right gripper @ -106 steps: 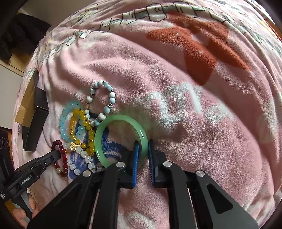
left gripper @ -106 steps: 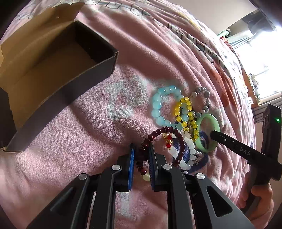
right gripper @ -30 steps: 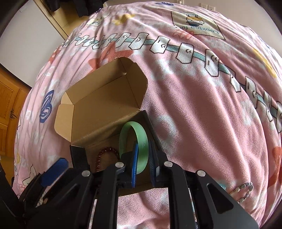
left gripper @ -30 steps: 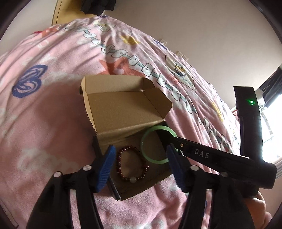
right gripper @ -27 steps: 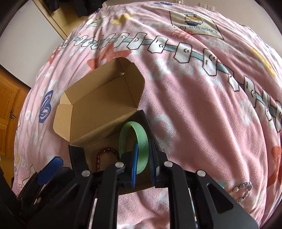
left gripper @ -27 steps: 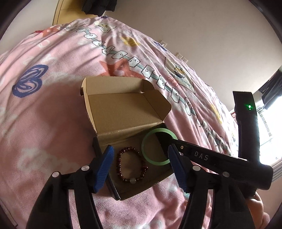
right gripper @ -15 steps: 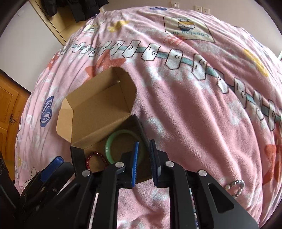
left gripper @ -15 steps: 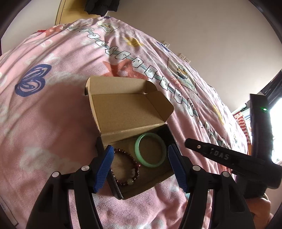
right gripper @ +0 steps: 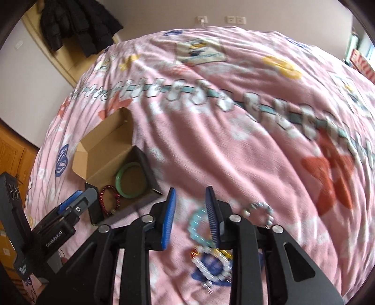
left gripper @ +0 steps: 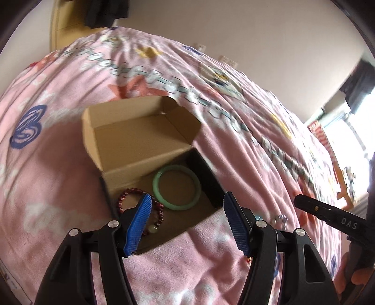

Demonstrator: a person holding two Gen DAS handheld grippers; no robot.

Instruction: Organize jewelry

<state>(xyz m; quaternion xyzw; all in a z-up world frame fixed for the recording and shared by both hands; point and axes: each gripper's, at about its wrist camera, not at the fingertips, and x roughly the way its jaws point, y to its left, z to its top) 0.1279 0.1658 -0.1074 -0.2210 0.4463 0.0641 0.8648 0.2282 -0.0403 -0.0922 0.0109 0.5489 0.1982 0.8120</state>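
An open cardboard box [left gripper: 140, 138] lies on the pink blanket. In it lie a green bangle [left gripper: 177, 186] and a dark red bead bracelet [left gripper: 131, 199]. My left gripper [left gripper: 187, 220] is open and empty above the box's near edge. My right gripper [right gripper: 191, 214] is open and empty, to the right of the box [right gripper: 103, 150], above a light blue bead bracelet [right gripper: 198, 225]. A white bead bracelet [right gripper: 211, 265], a grey-blue bead bracelet [right gripper: 259, 212] and yellow beads [right gripper: 225, 253] lie beside it. The bangle [right gripper: 130, 180] and red bracelet [right gripper: 110, 201] also show in the right wrist view.
The pink patterned blanket [right gripper: 234, 117] covers the whole bed. A dark jacket [right gripper: 77, 21] hangs on the far wall by a wooden wardrobe [right gripper: 11, 154]. The right gripper's arm [left gripper: 332, 215] crosses the right edge of the left wrist view.
My right gripper let go of the green bangle in the box, opened and drew back right over the remaining bracelets. The bangle now lies flat. My left gripper stays open by the box.
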